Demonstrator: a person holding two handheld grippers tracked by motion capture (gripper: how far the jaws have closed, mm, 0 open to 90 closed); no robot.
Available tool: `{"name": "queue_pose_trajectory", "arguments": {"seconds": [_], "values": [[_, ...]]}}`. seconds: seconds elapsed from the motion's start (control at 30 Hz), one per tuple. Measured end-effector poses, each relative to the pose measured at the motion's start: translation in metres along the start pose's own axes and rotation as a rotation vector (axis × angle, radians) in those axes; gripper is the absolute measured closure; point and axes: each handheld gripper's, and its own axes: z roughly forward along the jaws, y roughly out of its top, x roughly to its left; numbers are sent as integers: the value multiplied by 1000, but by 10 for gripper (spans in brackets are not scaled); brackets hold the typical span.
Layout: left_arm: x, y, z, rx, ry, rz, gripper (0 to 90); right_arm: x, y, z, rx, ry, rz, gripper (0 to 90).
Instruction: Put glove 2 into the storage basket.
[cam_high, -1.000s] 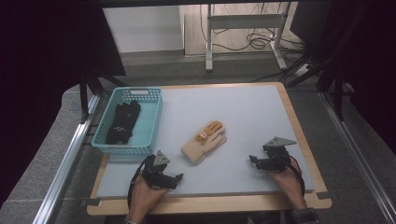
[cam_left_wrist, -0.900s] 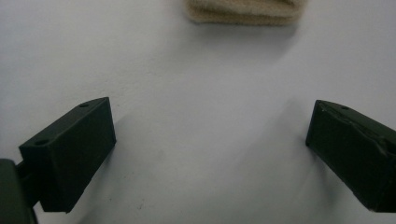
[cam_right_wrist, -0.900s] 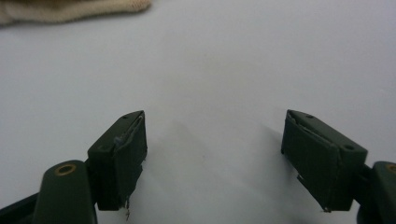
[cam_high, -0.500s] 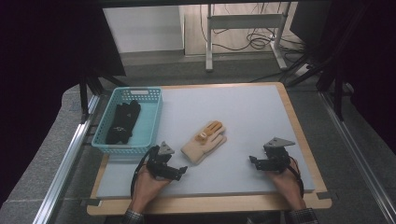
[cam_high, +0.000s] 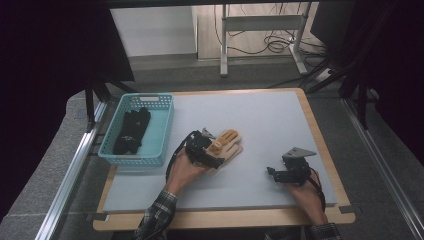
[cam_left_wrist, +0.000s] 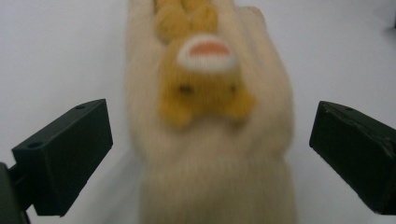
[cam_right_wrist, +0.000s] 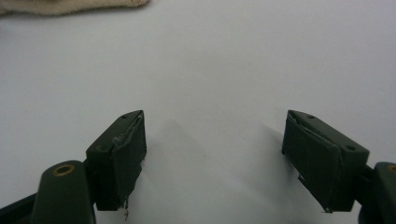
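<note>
Left gripper (cam_high: 212, 148) spread wide astride cream glove (cam_left_wrist: 210, 140), mid-table, ungrasped. Right gripper (cam_high: 276, 172) released, empty, near table's front right corner.

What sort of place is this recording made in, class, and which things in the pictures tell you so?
Probably a lab or workshop set up for recording handling tasks, not a home. A bare work table with a wooden rim stands on a metal frame, loose cables lie on the floor behind it, and a person holds a left gripper over a glove.

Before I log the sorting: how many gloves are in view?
2, as far as I can tell: a cream glove on the table between the open jaws of the left gripper, and a black one in the blue basket, where more could be bundled.
</note>
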Motion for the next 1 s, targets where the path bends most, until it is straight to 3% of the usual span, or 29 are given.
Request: {"name": "queue_pose_trajectory", "arguments": {"seconds": [0.2,0.33,0.47,0.5,0.57,0.73,0.9,1.0], "values": [[0,13,23,60,-74,-41,0,0,0,0,1,3,0,209],[-12,14,29,94,-19,6,0,0,0,0,1,4,-1,207],[-16,13,37,143,84,38,23,0,0,0,1,4,-1,206],[-14,13,37,141,72,33,17,0,0,0,1,4,-1,206],[-12,13,35,125,51,19,103,0,0,0,1,4,-1,206],[-10,13,28,111,60,2,356,0,0,0,1,3,-1,206],[-9,14,26,116,70,-32,511,0,0,0,1,3,-2,206],[-8,15,24,113,70,-32,545,0,0,0,1,3,-1,206]]}}
